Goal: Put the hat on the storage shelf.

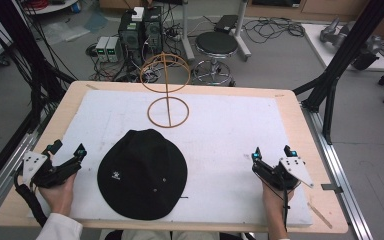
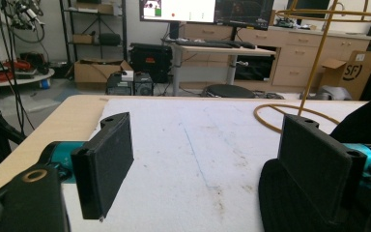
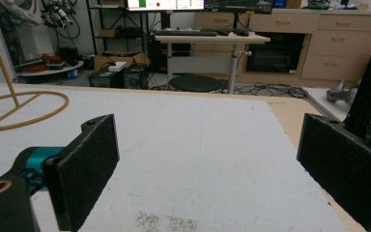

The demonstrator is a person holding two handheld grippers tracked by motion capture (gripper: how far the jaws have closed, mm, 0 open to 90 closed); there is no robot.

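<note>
One white foam-covered wooden table carries one round black fabric bucket hat near its front edge, left of centre; one brass wire hat stand rises behind it; the left gripper, jaws apart and empty, lies just beside the brim, nearer than the right gripper, also agape.

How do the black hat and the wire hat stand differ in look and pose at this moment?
The black hat is soft dark fabric lying flat near the table's front edge; the wire hat stand is a thin golden frame standing upright farther back. The hat is a solid, opaque shape, while the stand is open rings on a slim post. The hat lies between the left gripper and the right gripper; the stand is away from both. Both rest on the white mat.
</note>
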